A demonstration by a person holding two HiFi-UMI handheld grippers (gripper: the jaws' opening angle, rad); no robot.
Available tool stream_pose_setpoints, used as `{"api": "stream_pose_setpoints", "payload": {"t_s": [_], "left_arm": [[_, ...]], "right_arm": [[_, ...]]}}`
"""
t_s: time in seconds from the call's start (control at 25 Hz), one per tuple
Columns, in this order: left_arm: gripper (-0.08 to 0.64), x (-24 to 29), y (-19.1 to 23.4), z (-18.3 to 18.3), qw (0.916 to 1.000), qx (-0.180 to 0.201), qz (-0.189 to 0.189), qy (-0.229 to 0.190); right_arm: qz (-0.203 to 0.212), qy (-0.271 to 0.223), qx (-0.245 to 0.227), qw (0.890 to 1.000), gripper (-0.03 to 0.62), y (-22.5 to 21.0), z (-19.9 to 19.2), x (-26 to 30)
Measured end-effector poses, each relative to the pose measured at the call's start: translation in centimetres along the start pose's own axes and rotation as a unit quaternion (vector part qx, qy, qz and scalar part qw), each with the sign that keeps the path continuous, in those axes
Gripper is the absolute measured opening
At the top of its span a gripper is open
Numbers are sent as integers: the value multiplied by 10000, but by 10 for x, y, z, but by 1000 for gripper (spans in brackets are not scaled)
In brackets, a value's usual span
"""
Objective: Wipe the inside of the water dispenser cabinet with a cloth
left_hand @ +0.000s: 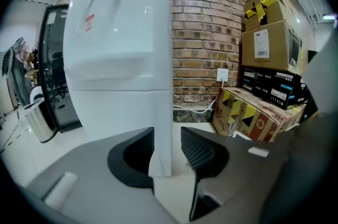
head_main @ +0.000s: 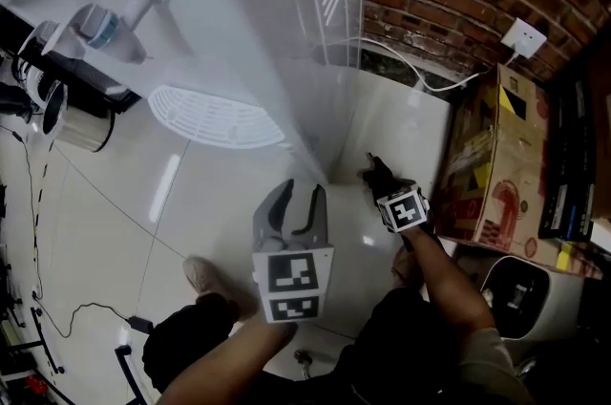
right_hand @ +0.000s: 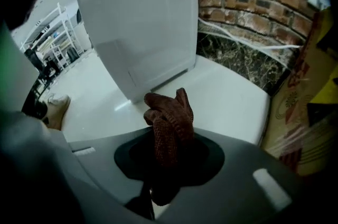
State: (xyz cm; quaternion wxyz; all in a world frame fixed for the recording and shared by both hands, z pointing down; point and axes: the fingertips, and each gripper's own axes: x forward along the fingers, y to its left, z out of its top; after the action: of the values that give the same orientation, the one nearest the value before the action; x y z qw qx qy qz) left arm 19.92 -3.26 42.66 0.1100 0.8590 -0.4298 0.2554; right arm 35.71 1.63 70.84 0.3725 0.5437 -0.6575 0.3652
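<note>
The white water dispenser [head_main: 220, 11] [left_hand: 116, 59] [right_hand: 142, 17] stands on the pale floor in front of a brick wall. My left gripper [head_main: 298, 193] [left_hand: 167, 157] is at its lower corner, and the thin white edge of the cabinet door [left_hand: 162, 85] stands upright between its jaws, against the left pad. My right gripper [head_main: 382, 179] [right_hand: 166, 154] points steeply down at the floor just right of the dispenser. It is shut on a crumpled brown knitted cloth [right_hand: 169, 120] [head_main: 377, 172] that bunches up above the jaws. The inside of the cabinet is hidden in all views.
Stacked cardboard boxes [head_main: 496, 164] [left_hand: 264, 43] line the wall on the right. A white wall socket [head_main: 525, 37] feeds a cable along the wall's foot. A white appliance [head_main: 520, 293] sits beside my right arm. A steel bin [head_main: 76, 121] stands left, and my shoe [head_main: 202, 274] below.
</note>
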Motion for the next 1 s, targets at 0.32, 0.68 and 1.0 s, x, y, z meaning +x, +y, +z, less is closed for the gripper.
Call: {"api": "stream_pose_setpoints", "payload": {"t_s": [0.32, 0.68, 1.0], "left_arm": [[266, -3, 9, 26, 9985, 85, 406, -371], [298, -1, 22, 41, 9969, -93, 553, -546], [332, 24, 10, 39, 9975, -42, 556, -428]], "right_arm": [[-248, -1613, -233, 9863, 95, -2, 122, -185], [-454, -2341, 183, 9710, 100, 32, 193, -362], [76, -3251, 420, 9447, 103, 83, 213, -387]]}}
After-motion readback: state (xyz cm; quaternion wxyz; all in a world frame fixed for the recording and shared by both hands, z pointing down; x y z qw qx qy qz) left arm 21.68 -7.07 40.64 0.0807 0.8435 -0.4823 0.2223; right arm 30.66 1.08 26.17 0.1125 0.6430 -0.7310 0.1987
